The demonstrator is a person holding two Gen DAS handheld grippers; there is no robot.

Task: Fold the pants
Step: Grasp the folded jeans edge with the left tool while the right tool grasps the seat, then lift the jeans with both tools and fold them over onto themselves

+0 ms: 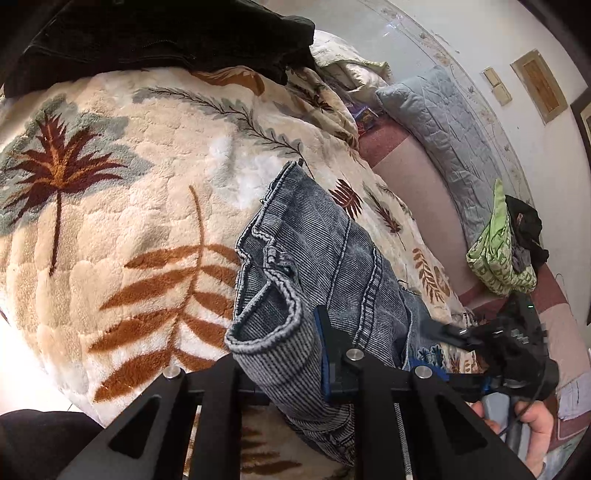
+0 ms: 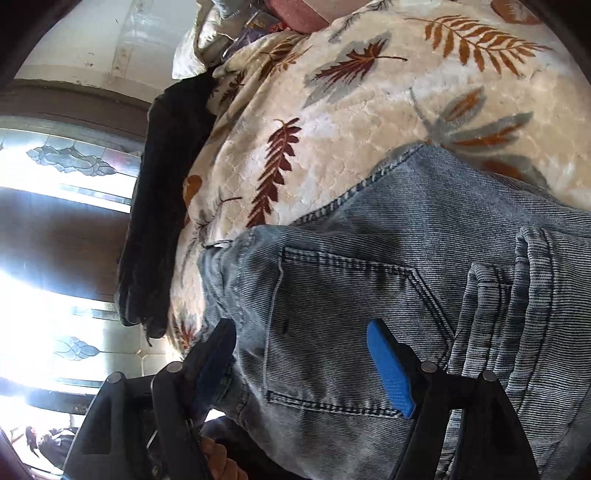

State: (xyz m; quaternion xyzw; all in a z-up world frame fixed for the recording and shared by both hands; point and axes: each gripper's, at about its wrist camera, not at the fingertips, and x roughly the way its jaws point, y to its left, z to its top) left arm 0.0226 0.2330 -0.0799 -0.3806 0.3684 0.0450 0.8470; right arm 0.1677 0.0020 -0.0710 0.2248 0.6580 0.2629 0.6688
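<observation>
L gripper [image 1: 280, 354] is pinched shut on the jeans [image 1: 314, 251] hem, bunched up w/ the rest draped on the leaf blanket [image 1: 110, 184]. R gripper [image 2: 303, 354] hangs wide open over the back pocket [image 2: 343, 317], holding nothing. Best grab the waistband edge square, keep the denim taut. Beyond: bare blanket for laying flat; black garment [image 1: 155, 33] at the far edge.
</observation>
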